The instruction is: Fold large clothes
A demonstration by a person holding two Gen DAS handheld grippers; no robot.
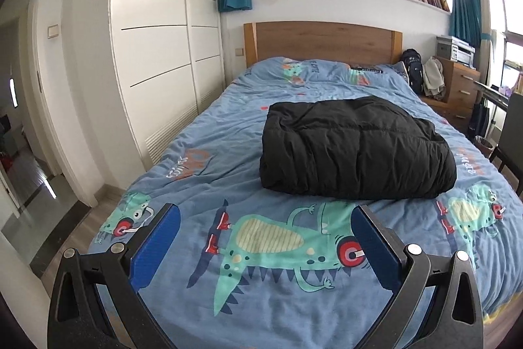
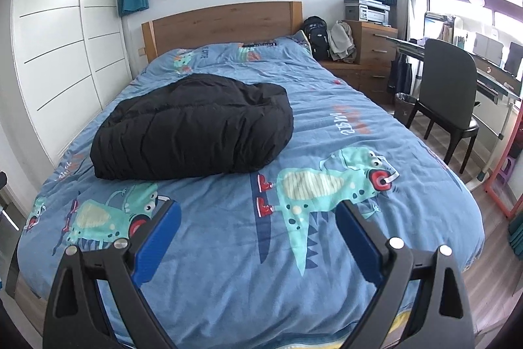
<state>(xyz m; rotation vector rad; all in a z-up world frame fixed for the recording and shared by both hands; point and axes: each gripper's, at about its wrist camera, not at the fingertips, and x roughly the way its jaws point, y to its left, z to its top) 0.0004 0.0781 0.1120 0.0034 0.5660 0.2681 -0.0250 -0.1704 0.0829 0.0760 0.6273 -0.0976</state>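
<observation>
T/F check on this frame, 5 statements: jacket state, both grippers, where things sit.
1. The black jacket lies folded in a bundle on the blue bedspread. True.
2. The left gripper is shut on the jacket. False: its fingers are spread and hold nothing, short of the jacket.
3. The right gripper is open and empty. True.
4. The jacket hangs off the foot of the bed. False: it sits mid-bed.
5. A dark chair stands beside the bed. True.
</observation>
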